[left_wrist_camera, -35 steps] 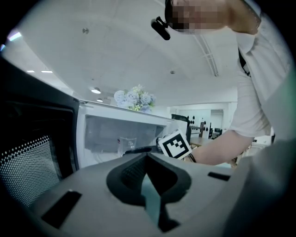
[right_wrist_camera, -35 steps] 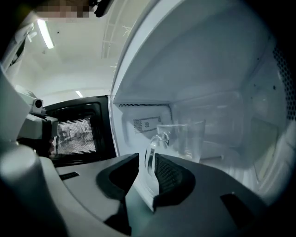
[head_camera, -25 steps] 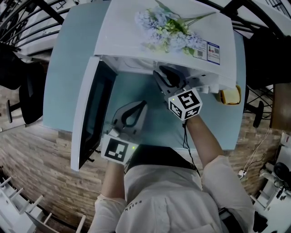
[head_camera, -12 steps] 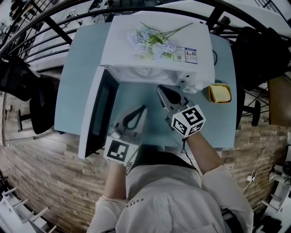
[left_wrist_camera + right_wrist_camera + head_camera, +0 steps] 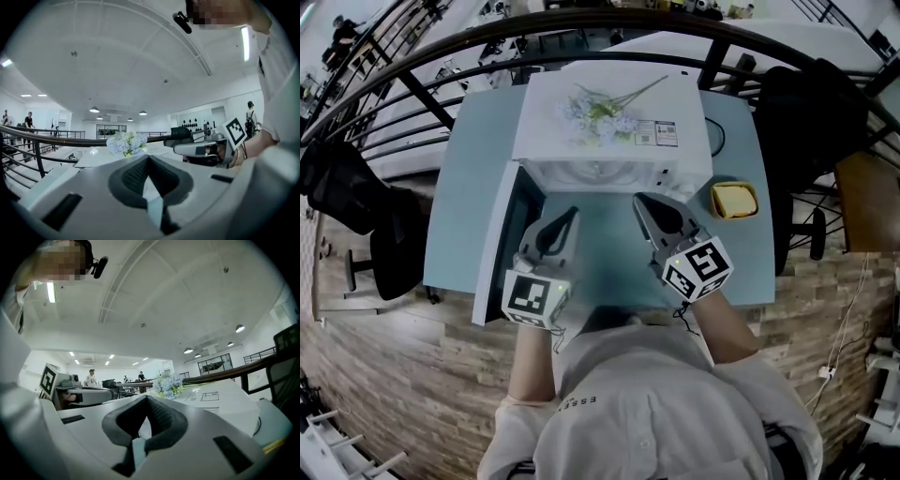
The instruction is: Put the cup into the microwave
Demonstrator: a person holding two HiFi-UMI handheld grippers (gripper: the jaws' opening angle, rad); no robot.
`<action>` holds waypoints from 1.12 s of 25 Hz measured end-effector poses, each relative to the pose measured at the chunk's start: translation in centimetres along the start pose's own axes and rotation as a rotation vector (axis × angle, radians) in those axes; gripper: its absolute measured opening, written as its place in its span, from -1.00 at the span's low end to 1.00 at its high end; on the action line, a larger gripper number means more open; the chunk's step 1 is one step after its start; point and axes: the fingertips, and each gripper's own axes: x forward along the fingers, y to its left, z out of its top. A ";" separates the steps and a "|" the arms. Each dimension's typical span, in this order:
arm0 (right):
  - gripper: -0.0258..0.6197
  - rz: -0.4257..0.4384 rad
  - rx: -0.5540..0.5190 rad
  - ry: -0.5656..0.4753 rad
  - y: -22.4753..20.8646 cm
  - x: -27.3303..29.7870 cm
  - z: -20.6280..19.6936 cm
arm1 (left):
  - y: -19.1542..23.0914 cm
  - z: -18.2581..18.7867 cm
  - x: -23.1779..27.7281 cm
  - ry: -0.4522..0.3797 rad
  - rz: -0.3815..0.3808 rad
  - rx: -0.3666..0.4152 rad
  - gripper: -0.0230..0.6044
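Left gripper (image 5: 571, 214) and right gripper (image 5: 640, 201): fingers closed, nothing held. Both are over the desk (image 5: 473, 178) facing the microwave (image 5: 546, 117). Door (image 5: 498, 246) open, flowers (image 5: 595, 111) on top.

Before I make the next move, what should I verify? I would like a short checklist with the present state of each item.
1. Microwave door swung open: ok.
2. Left gripper empty, jaws together: ok.
3. Right gripper empty, jaws together: ok.
4. Both grippers outside the microwave, above the table: ok.
5. Cup inside the microwave: cannot tell, no view shows the cavity.
6. Yellow container on the table right of the microwave, apart from both grippers: ok. Whether it is the cup: cannot tell.
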 end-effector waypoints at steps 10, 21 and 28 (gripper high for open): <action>-0.88 -0.005 -0.075 -0.031 0.0 -0.4 2.7 | 0.7 2.4 0.6 -0.032 -0.019 0.020 -0.93; -0.88 -0.008 -0.072 -0.017 -0.3 0.0 2.7 | 1.0 3.0 0.8 -0.032 -0.034 0.005 -0.93; -0.88 -0.030 -0.084 -0.013 -0.3 0.1 2.5 | 1.1 2.9 0.7 -0.031 -0.038 0.008 -0.93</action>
